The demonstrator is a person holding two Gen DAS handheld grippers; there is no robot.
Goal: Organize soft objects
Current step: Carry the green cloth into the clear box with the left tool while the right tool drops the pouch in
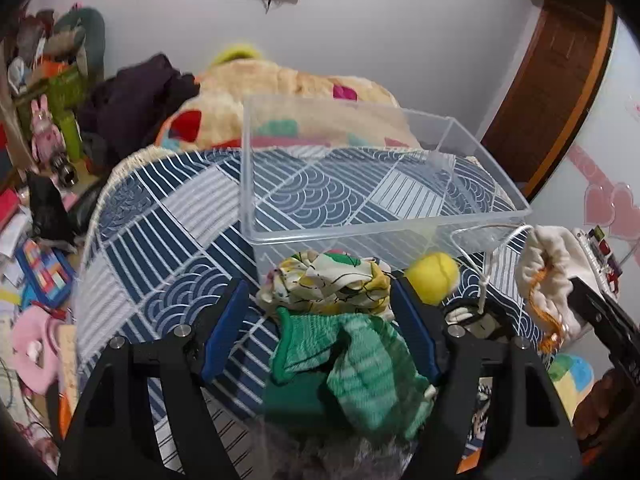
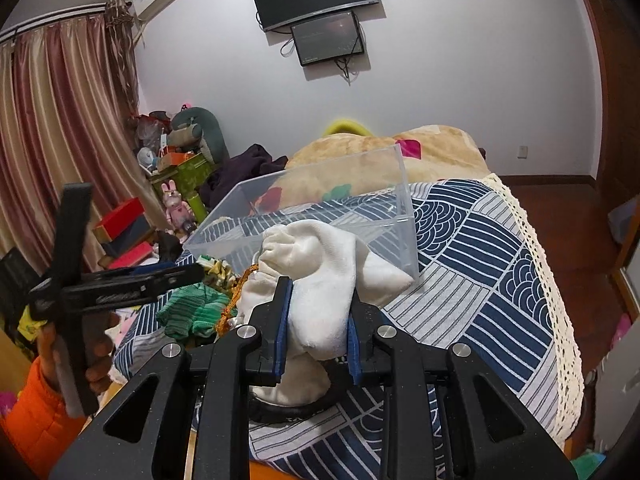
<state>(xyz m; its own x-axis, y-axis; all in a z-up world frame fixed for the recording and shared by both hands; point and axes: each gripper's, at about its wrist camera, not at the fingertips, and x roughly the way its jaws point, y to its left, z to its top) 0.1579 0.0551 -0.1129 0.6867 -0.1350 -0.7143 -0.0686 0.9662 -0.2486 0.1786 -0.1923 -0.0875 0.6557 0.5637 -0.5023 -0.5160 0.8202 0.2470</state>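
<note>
pinching the white cloth between the right claw pads.

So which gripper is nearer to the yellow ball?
Left. The left gripper stands open around the green cloth, with the ball just past its right finger. The right gripper is farther, shut on the white sock.

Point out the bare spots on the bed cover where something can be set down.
Free: the blue patterned cover left of the clear bin, and the stretch between the bin's right wall and the lace edge. The bin is empty. Crowded: in front of the bin, with the floral cloth, green cloth, yellow ball and white cloth.
</note>
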